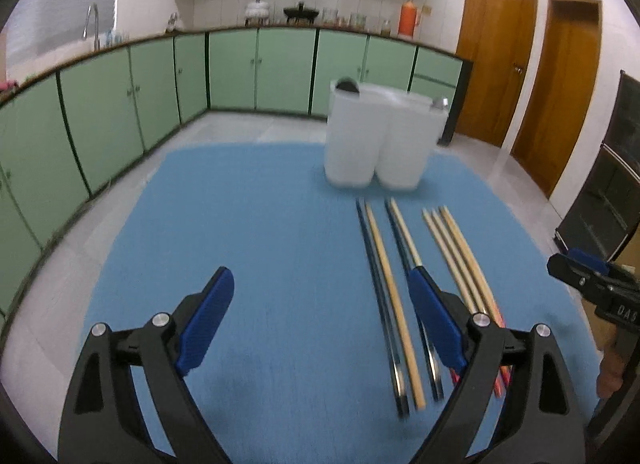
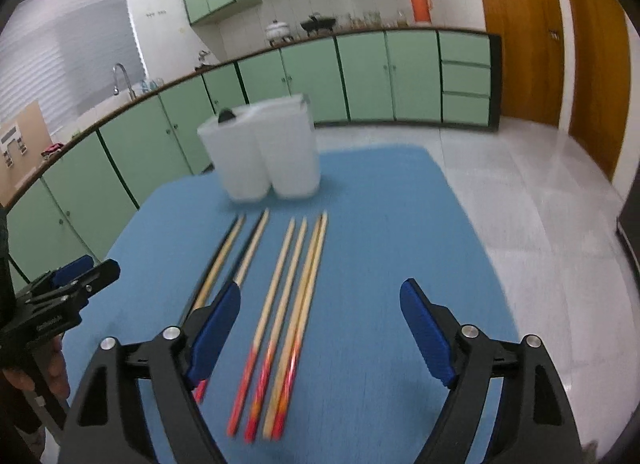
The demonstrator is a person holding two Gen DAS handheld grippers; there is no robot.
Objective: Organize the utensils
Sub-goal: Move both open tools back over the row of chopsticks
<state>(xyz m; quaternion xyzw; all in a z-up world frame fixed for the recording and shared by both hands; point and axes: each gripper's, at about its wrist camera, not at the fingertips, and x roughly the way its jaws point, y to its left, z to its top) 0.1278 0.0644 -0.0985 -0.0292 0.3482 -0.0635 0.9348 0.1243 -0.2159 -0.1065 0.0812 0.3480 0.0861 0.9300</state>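
Nearest the lens: the left claw (image 1: 320, 296), spread wide with nothing between its blue pads (image 1: 208, 316), hanging over the blue mat (image 1: 260, 223) that covers the bench. Just ahead and to the right of it, chopsticks (image 1: 390, 296) laid in a row on the mat, lengthwise toward the far edge: two pairs each of one dark and one pale stick, then a group of pale sticks partly hidden behind the right pad. From the right wrist view, the right claw (image 2: 320, 304) likewise spread and empty above the mat, with four pale chopsticks with red ends (image 2: 280, 324) lying under the gap and the dark-and-pale pairs (image 2: 224, 260) further left, running under its left pad (image 2: 212, 336). Beyond the sticks' far tips, near the far edge of the mat, a white plastic holder (image 1: 376, 135) with rounded compartments, upright; a dark rounded object (image 1: 347, 85) poking up at its left rear rim, unclear what. Behind the bench, green cupboards (image 1: 280, 67), a tap (image 1: 91, 23) on the left, an orange flask (image 1: 409, 17) on the counter, wooden doors (image 1: 496, 59) on the right.
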